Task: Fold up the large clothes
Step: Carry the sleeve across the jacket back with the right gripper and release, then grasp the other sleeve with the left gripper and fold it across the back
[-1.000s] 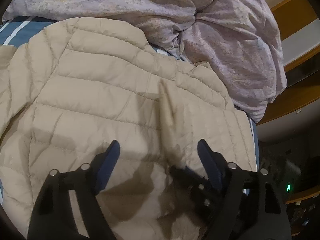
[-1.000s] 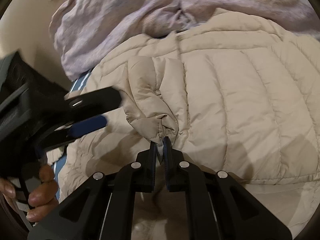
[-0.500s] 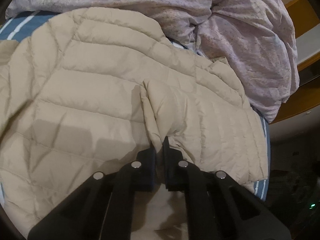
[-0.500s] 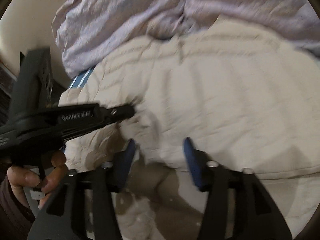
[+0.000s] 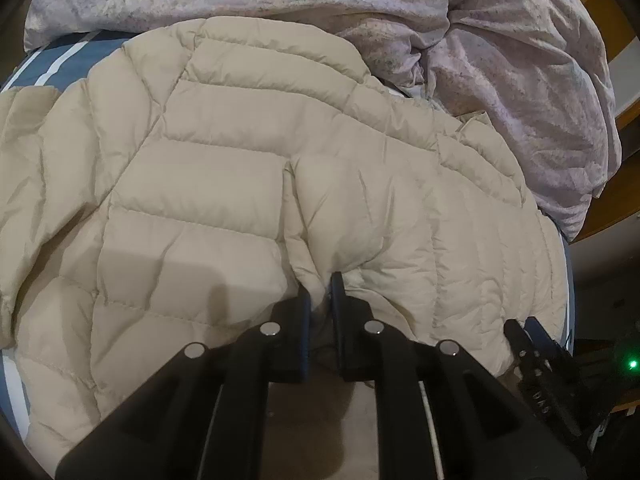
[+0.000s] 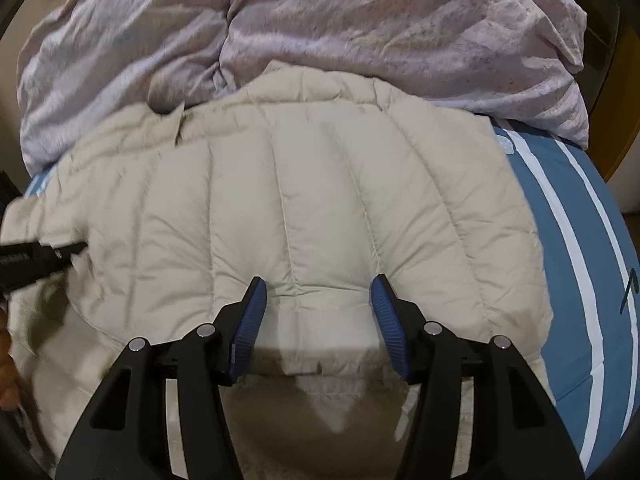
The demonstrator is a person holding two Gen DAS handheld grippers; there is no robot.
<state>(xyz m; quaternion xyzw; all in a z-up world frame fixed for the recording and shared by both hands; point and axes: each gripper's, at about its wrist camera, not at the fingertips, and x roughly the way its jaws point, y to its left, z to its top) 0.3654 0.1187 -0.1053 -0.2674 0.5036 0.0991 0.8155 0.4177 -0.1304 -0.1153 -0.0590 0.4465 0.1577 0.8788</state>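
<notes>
A beige quilted puffer jacket (image 5: 224, 184) lies spread on the bed; it also fills the right wrist view (image 6: 304, 208). My left gripper (image 5: 320, 292) is shut on the cuff end of a sleeve (image 5: 344, 232) that is folded over the jacket's body. My right gripper (image 6: 318, 304) is open and empty, its blue-padded fingers (image 6: 252, 312) hovering over the jacket's near edge. The other gripper's black tip (image 6: 40, 256) shows at the left edge of the right wrist view, and the right gripper's tip (image 5: 532, 344) shows at lower right in the left wrist view.
A crumpled lilac duvet (image 5: 500, 60) is piled behind the jacket, also seen in the right wrist view (image 6: 360, 28). The blue sheet with white stripes (image 6: 576, 216) is bare to the right. A wooden bed frame (image 5: 624, 120) lies beyond the duvet.
My left gripper shut on the sleeve cuff and has held it since. My right gripper let go of that cuff, opened, and moved right over the jacket's body.
</notes>
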